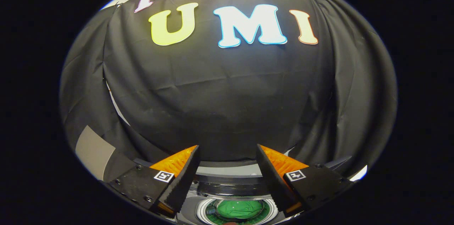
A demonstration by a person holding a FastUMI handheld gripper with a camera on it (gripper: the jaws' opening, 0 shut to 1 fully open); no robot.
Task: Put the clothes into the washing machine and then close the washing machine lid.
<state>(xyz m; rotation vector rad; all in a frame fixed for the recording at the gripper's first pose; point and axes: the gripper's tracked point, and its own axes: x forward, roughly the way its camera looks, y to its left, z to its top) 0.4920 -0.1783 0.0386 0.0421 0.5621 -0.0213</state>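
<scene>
My gripper (227, 152) is open, its two fingers spread wide with nothing between them. It points at the black cloth wall, high above the washing machine (227, 170). Low between the finger bases I look down into the machine's round drum opening (202, 211), ringed in white. A green piece of clothing (239, 209) lies inside the drum. The machine's grey top edge runs between the fingers, just beyond them. The lid cannot be made out.
The black cloth wall (220, 94) hangs close ahead and drapes down both sides. A pale grey patch (94, 152) shows past the cloth beside the left finger.
</scene>
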